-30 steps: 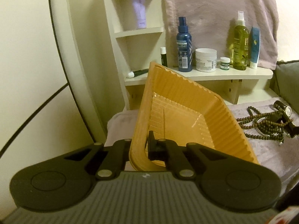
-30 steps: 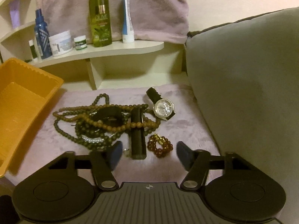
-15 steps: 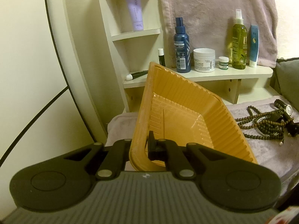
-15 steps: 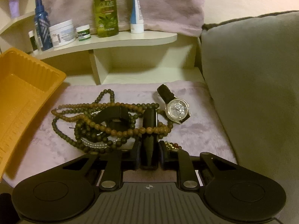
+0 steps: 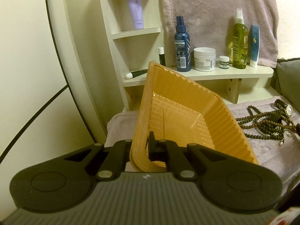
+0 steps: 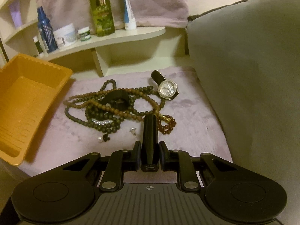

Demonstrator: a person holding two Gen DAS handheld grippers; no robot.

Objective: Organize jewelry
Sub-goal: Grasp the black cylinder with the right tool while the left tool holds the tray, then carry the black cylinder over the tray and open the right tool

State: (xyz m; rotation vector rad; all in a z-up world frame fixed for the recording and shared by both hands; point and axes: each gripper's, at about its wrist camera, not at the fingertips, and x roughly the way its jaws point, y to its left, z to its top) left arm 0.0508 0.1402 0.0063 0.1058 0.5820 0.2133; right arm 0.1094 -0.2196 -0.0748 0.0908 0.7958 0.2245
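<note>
The right claw [image 6: 149, 154] has just closed on the black bar [image 6: 149, 140] and draws it back toward 6 o'clock off the beads [image 6: 112, 110], ready for the orange tray [image 5: 180, 120] clamped in the shut left claw [image 5: 139, 148].

Everything placed off the bead tangle [image 6: 112, 108], sitting mid-towel [image 6: 187, 131]. Tray [image 6: 28, 101] off to its left, near corner pinched in the left gripper [image 5: 139, 148]. Watch [image 6: 167, 90] just right and behind. Small bracelet [image 6: 167, 124] at the front right edge, touching. Dark stick [image 6: 150, 140] in front, clamped in the right gripper [image 6: 150, 155]. Shelf [image 6: 112, 39] with bottles behind, cushion [image 6: 243, 75] far right.
</note>
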